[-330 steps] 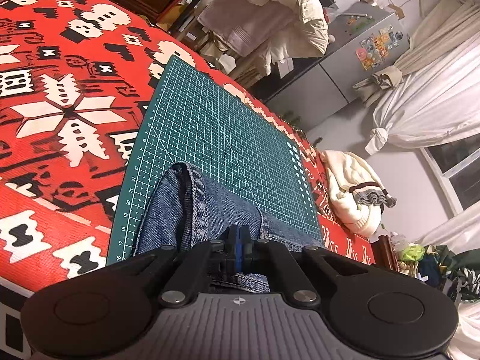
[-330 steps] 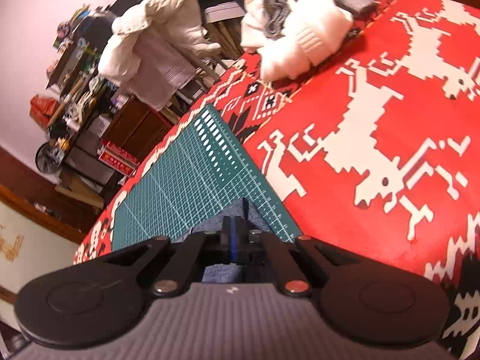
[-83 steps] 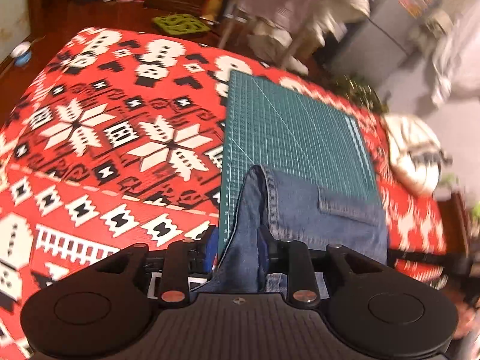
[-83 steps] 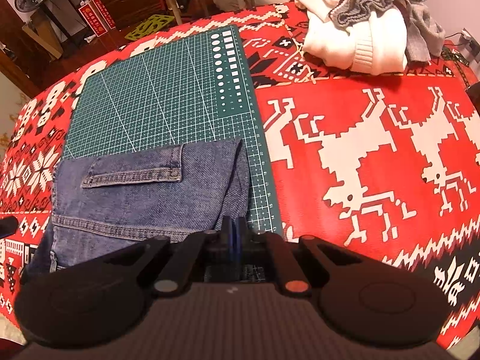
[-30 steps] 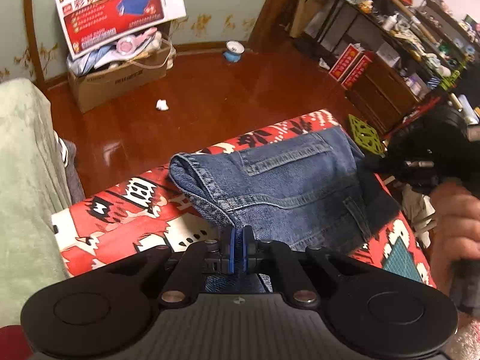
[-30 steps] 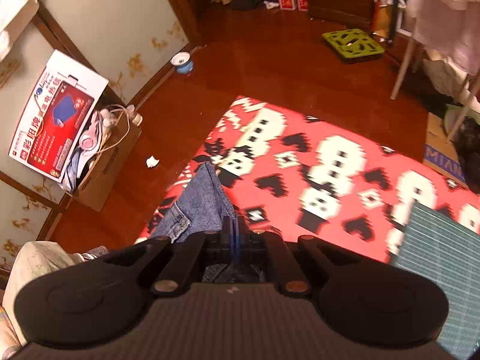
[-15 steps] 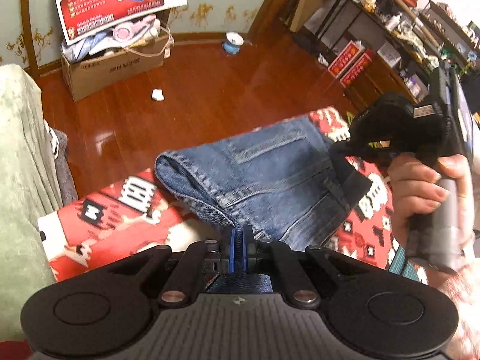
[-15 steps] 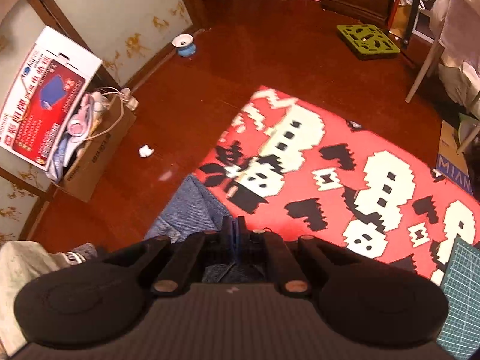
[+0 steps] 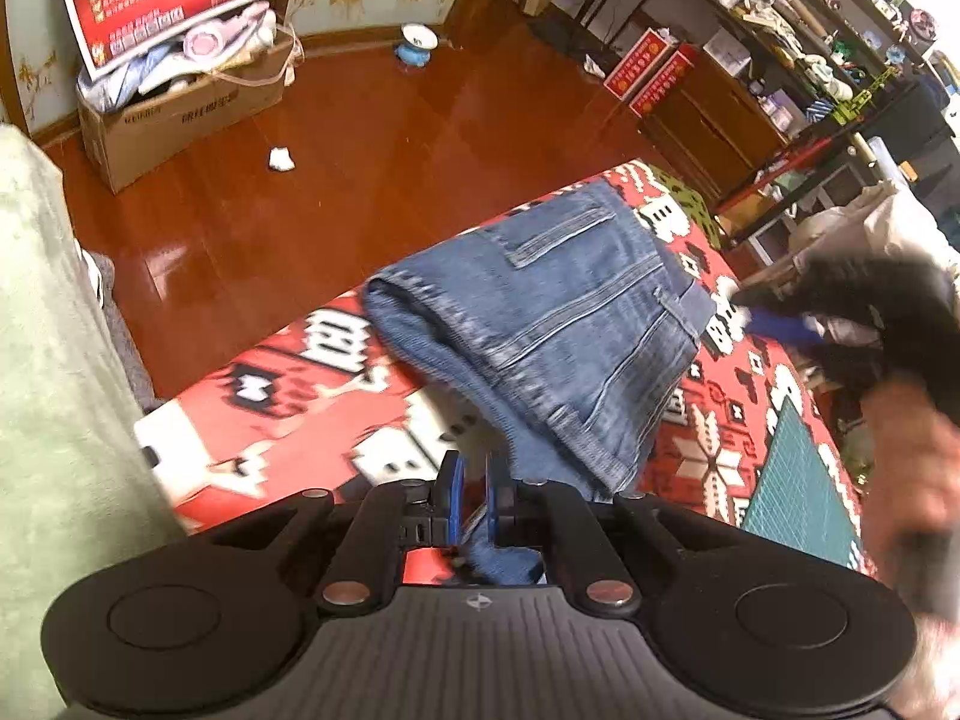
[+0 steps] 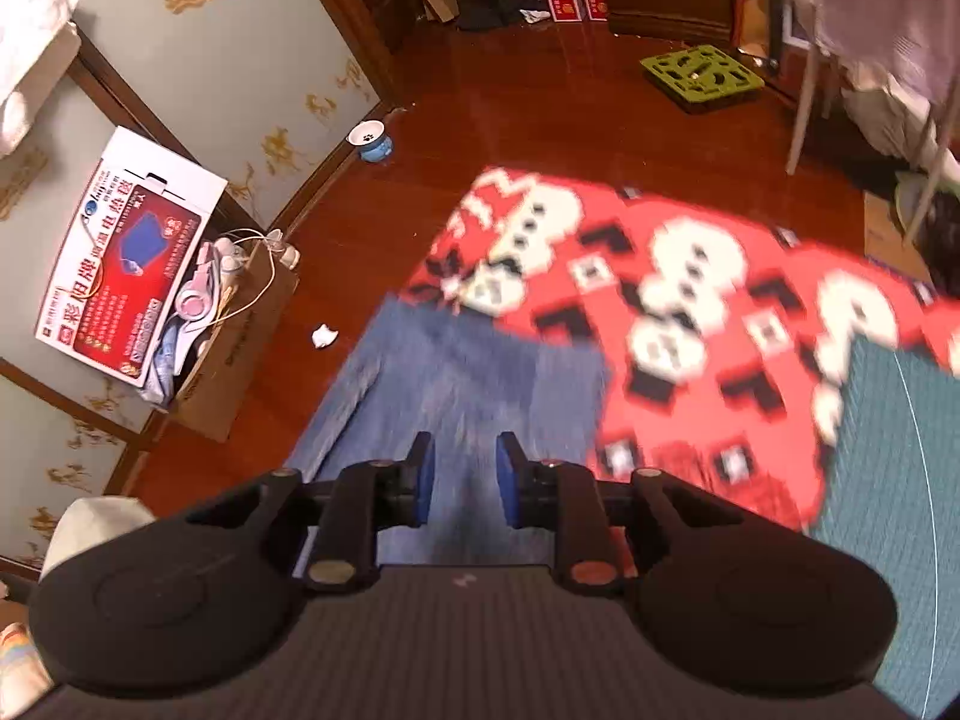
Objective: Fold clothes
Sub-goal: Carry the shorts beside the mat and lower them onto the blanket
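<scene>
The left hand-held gripper (image 9: 474, 495) is sitting nearest the left wrist camera with its blue pads slightly apart, and a strip of the folded jeans (image 9: 558, 324) is passing between them; whether the pads are pressing the cloth cannot be told. The jeans are lying on the red patterned surface (image 9: 288, 420), near its corner, with a back pocket facing up. To the right, the right hand-held gripper (image 9: 774, 318) is appearing as a dark blur just beside the waistband edge, held by a blurred hand (image 9: 912, 450). A green cutting mat (image 9: 792, 486) is lying on the surface beyond the jeans.

In the right wrist view, the right hand-held gripper (image 10: 461, 483) is holding its pads clearly apart, gripping nothing, above the jeans (image 10: 468, 384). The mat (image 10: 888, 450) is showing at the right edge. Farther off, a cardboard box (image 10: 234, 360) and a small bowl (image 10: 372, 141) are standing on the wooden floor (image 10: 540, 108).
</scene>
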A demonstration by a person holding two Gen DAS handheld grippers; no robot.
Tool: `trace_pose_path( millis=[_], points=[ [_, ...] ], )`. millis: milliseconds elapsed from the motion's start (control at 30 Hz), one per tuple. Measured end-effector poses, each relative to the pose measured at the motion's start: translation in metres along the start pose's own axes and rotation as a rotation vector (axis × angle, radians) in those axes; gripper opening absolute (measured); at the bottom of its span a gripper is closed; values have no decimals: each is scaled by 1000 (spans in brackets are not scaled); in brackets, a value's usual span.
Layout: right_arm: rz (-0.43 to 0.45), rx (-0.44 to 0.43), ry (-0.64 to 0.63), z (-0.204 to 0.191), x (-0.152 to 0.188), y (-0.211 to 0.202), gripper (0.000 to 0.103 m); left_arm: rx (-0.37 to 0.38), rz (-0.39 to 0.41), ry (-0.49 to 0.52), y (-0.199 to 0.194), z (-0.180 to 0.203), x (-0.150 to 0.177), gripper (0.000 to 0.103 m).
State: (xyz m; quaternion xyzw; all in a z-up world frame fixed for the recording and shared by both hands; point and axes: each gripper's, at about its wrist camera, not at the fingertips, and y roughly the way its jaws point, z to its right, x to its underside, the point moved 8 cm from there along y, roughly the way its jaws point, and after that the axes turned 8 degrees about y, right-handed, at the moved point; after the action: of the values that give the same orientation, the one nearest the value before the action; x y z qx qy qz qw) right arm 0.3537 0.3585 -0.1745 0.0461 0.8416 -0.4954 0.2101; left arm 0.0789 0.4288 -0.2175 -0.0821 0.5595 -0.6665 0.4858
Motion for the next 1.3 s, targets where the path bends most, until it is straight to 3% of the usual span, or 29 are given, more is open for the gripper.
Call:
trace_pose_path(
  millis=[33,133,233,433,533,633,767,867,1100,1300],
  points=[
    [-1,-3,11,3,13,-8,26,16,-12,-5,-3,-6,0,6],
    [-7,-17,39,9,54,-30,26,46,-40,43,-5,-13,3,21],
    [-21,-26,63,13,98,-43,27,27,-53,102,-5,-19,8,21],
    [-46,-32,83,14,162,-52,27,137,-106,172,6,-3,14,22],
    [-55,-37,66,13,187,-56,27,156,-131,179,14,2,13,31],
    [-66,-45,25,10,206,-55,27,120,-156,169,26,1,9,31],
    [-80,-61,-19,4,226,-47,27,96,-217,179,40,5,11,31],
    [-90,-58,-61,-2,239,-37,27,79,-221,178,43,4,9,32],
    [14,-9,-145,-11,252,-28,25,104,-269,129,58,1,8,32],
    [74,7,-193,-16,242,-20,24,143,-289,78,60,-4,9,32]
  ],
)
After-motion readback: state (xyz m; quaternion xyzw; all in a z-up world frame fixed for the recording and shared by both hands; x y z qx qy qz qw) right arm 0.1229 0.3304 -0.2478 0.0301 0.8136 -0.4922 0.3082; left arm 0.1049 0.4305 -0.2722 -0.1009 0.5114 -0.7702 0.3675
